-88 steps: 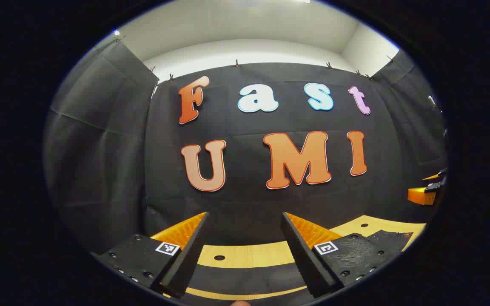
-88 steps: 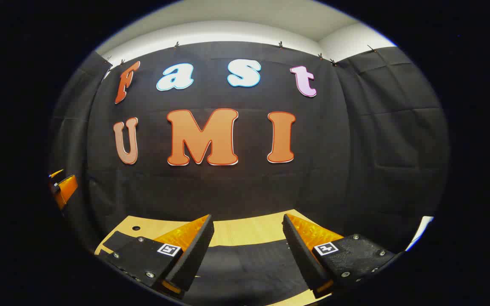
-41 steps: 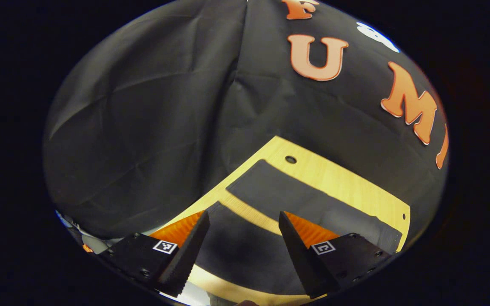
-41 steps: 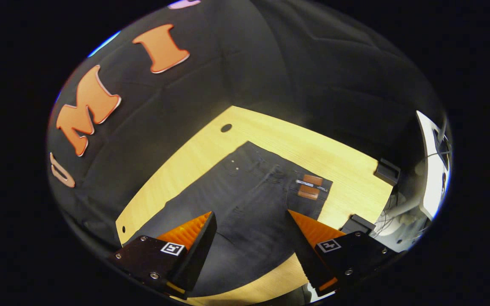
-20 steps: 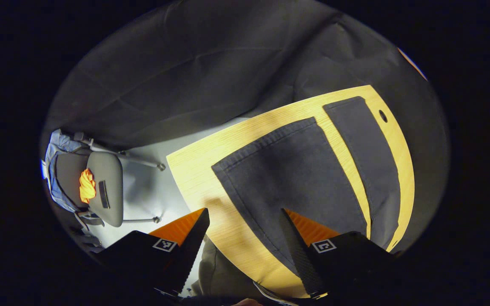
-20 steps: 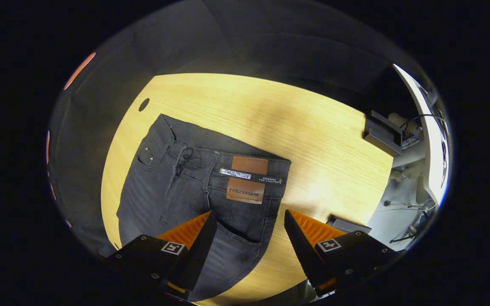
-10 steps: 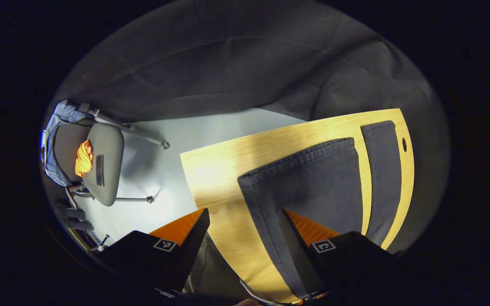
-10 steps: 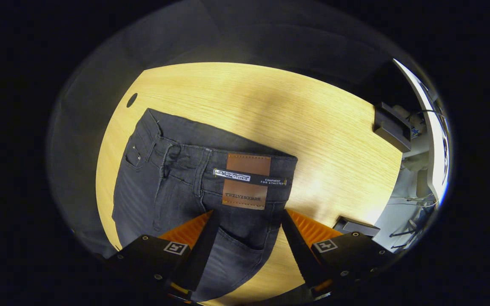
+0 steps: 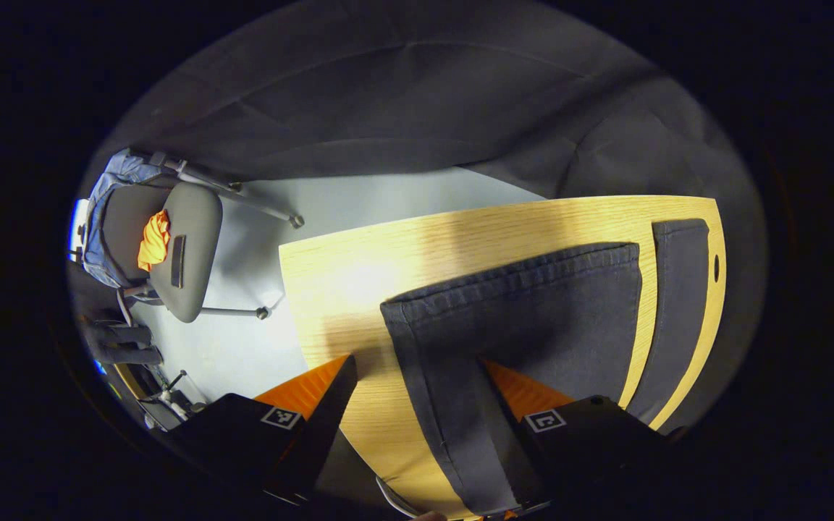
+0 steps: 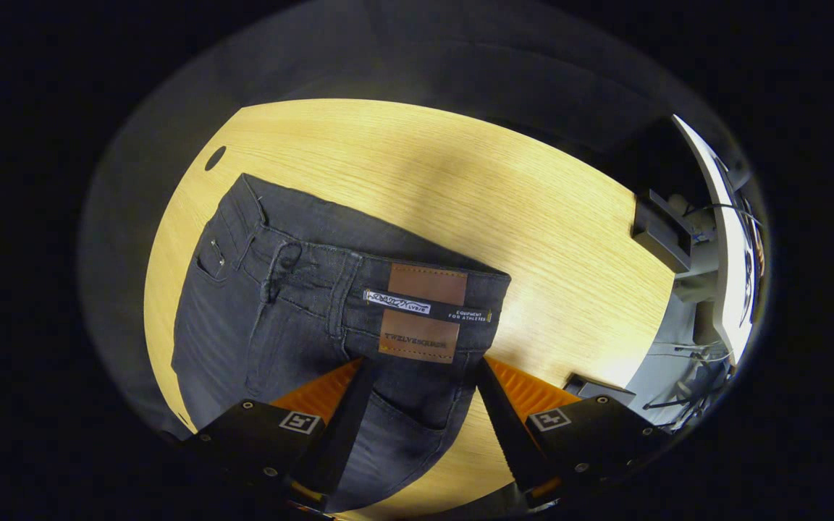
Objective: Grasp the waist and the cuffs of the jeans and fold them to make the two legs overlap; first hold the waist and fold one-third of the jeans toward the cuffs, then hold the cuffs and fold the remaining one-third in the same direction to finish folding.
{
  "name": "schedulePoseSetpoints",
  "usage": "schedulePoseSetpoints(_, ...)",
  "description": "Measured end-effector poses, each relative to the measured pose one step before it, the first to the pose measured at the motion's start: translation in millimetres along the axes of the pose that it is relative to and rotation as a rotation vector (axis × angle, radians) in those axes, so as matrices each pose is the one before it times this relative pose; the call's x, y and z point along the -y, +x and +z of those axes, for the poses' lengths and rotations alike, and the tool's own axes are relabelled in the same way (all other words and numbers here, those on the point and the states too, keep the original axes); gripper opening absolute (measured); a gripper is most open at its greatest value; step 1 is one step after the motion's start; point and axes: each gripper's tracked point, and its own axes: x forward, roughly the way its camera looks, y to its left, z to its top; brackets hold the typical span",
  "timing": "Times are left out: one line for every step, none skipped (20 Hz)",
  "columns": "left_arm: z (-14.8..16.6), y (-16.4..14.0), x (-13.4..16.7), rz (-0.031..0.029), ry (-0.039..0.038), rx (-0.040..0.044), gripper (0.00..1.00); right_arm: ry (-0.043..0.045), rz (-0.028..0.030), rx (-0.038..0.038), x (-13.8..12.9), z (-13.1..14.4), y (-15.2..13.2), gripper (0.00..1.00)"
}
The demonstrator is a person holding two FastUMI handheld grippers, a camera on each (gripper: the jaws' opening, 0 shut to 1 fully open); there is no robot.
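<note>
Your bench (image 9: 359,268) is pale wood, with grey floor (image 9: 359,202) and a chair (image 9: 171,253) beyond its end, and dark jeans (image 10: 272,318) lie flat across it, both legs side by side in the left gripper view. In the right gripper view the waist (image 10: 359,275), with its brown patch (image 10: 420,315), sits just ahead of your right gripper (image 10: 417,405), fingers spread. Your left gripper (image 9: 417,405) hangs over the near cuff (image 9: 511,282), fingers released, one above bare wood and one above denim.
</note>
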Motion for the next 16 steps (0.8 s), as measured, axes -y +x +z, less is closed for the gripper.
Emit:
schedulePoseSetpoints(0.16, -1.13, 0.74, 0.00084, 0.00350, 0.00305, 0.95, -0.05387, -0.02341, -0.00259, 1.42, -2.06, 0.41, 0.88)
schedulePoseSetpoints(0.23, -0.52, 0.74, -0.00172, 0.01386, 0.00420, 0.96, -0.05217, -0.01506, 0.00168, 0.59, -2.50, -0.45, 0.87)
schedulePoseSetpoints(1.58, 0.07, -0.56, 0.00044, 0.01352, 0.00959, 0.95, -0.01114, -0.00244, 0.00710, -0.40, 0.78, 0.80, 0.78)
schedulePoseSetpoints(1.31, -2.45, 1.10, -0.00561, 0.02230, 0.01559, 0.92, 0.00783, 0.00471, -0.00331, -1.31, -0.04, 0.44, 0.84)
schedulePoseSetpoints(-0.04, 2.73, 0.72, -0.00065, 0.02756, 0.02730, 0.92, 0.00769, 0.00716, -0.00012, 1.98, 0.95, 0.07, 0.82)
schedulePoseSetpoints(2.08, -1.60, 2.77, -0.00384, 0.03061, 0.03823, 0.87, 0.00155, 0.01099, -0.00254, 4.80, 0.56, -0.20, 0.80)
schedulePoseSetpoints(1.22, -0.94, 5.67, -0.00823, 0.03604, 0.02560, 0.76, 0.00439, 0.02944, 0.00119, 0.76, 0.98, -0.45, 0.65)
schedulePoseSetpoints(5.02, -2.22, 6.52, -0.01472, 0.03824, 0.04452, 0.65, 0.00642, 0.04295, -0.00162, 1.95, 0.51, 0.48, 0.63)
schedulePoseSetpoints(-0.51, 2.15, 5.50, -0.01146, 0.00587, 0.00793, 0.46, 0.05662, 0.06978, 0.00459, -4.47, 0.59, -0.49, 0.50)
schedulePoseSetpoints(0.06, -0.85, 0.81, -0.01254, 0.00029, 0.01396, 0.27, 0.07383, 0.05593, -0.00099, 0.17, 0.12, 0.27, 0.43)
schedulePoseSetpoints(-0.60, -0.60, -0.44, -0.00521, 0.00534, -0.00716, 0.19, 0.09070, 0.06653, 0.00447, -6.47, 0.27, 2.58, 0.22)
schedulePoseSetpoints(1.19, 0.42, 0.88, -0.02312, 0.01098, 0.01572, 0.11, 0.03568, 0.06208, -0.01112, -2.83, 1.38, -1.82, 0.22)
schedulePoseSetpoints(5.74, -0.50, 1.10, -0.02468, -0.00769, 0.01470, 0.11, 0.02655, 0.04327, -0.00785, 1.80, -1.57, 0.75, 0.22)
schedulePoseSetpoints(-2.87, 0.96, 2.35, -0.02363, 0.00017, -0.01142, 0.01, 0.06180, 0.02964, 0.00623, 1.16, -2.27, 2.23, 0.22)
schedulePoseSetpoints(2.99, -1.38, 2.38, -0.04519, 0.00165, 0.00952, 0.01, 0.02292, 0.01453, -0.00821, -3.15, -1.30, -4.63, 0.10)
schedulePoseSetpoints(-0.38, -1.09, -1.59, -0.02974, -0.00286, -0.00156, 0.01, 0.00799, 0.00520, -0.00352, 2.08, -2.92, -0.79, 0.10)
